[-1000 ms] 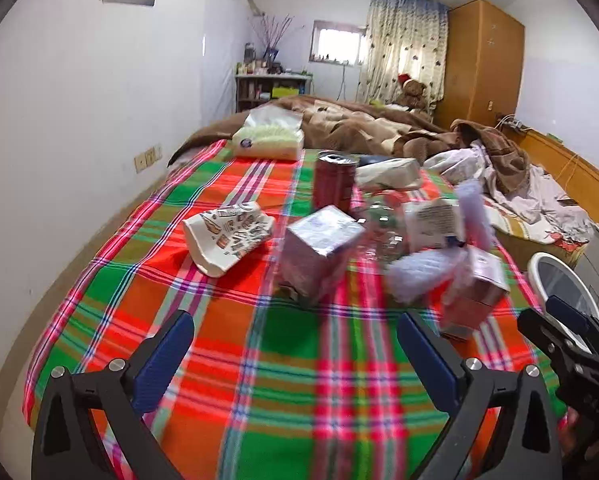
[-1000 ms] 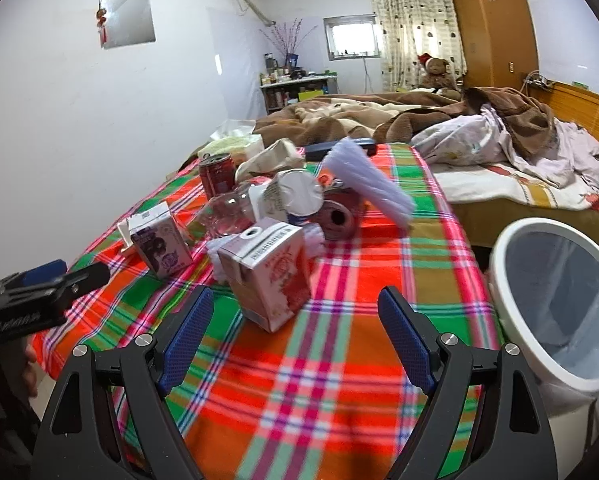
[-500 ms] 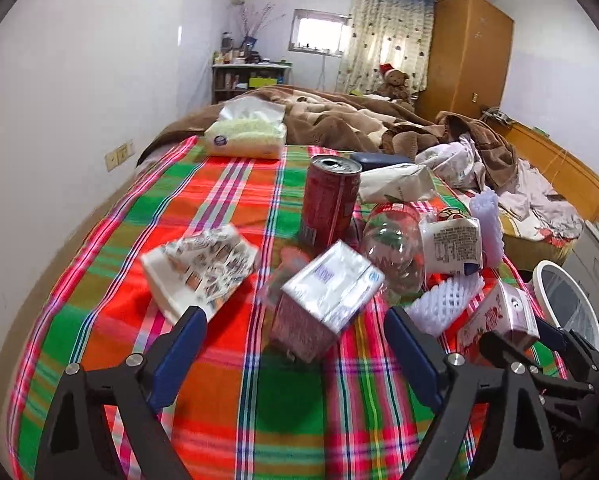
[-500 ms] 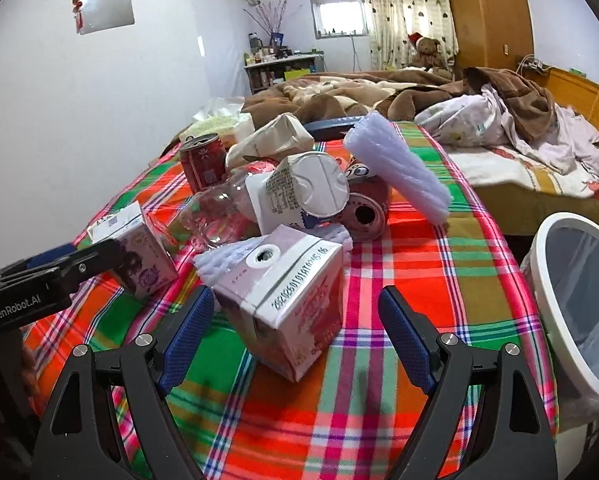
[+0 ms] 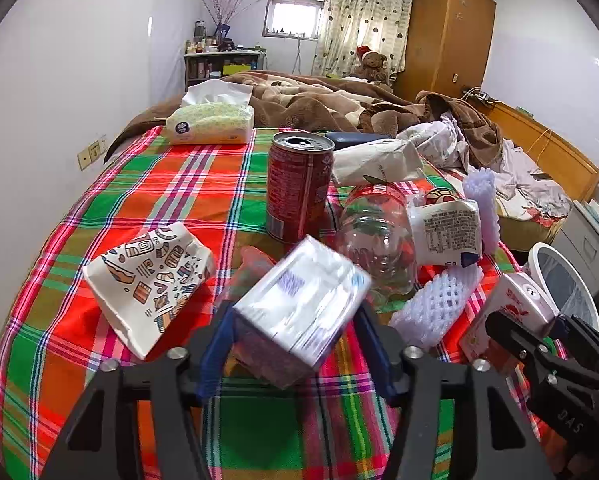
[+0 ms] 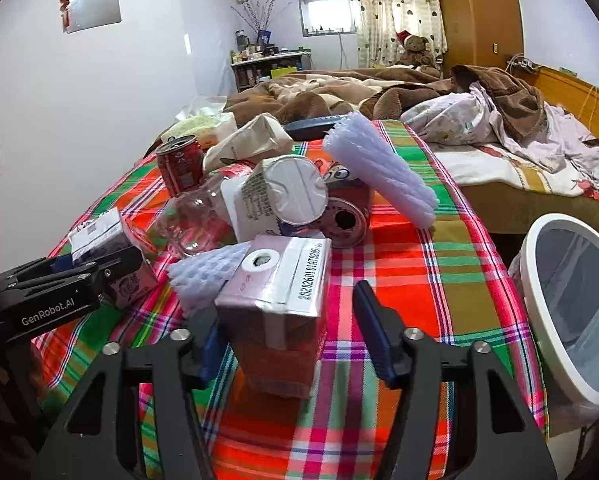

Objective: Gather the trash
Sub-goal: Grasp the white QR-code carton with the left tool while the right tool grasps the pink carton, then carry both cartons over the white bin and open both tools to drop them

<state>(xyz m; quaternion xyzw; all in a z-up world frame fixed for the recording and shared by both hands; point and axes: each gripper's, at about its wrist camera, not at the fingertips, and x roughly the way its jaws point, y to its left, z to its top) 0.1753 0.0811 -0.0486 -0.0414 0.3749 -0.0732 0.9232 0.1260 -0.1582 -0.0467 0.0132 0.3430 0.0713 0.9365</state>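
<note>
Trash lies on a plaid cloth (image 5: 179,184). My left gripper (image 5: 295,344) is closed around a purple-and-white drink carton (image 5: 299,312), its pads against both sides. My right gripper (image 6: 287,332) is open around a pink milk carton (image 6: 279,300); the left pad touches it and a gap shows on the right. That pink carton also shows in the left wrist view (image 5: 507,320). A red can (image 5: 297,184), a clear bottle (image 5: 373,236), a white cup (image 5: 447,228), foam nets (image 6: 379,172) and a patterned paper bag (image 5: 151,280) lie around.
A white-rimmed bin (image 6: 575,308) stands beside the bed at the right. A tissue pack (image 5: 211,122) and a paper bag (image 5: 375,162) lie farther back. Brown blankets (image 6: 339,96) and clothes cover the far bed. A white wall runs along the left.
Both grippers moved forward onto their cartons. The left jaws closed on the purple-and-white carton. The right jaws narrowed around the pink carton.
</note>
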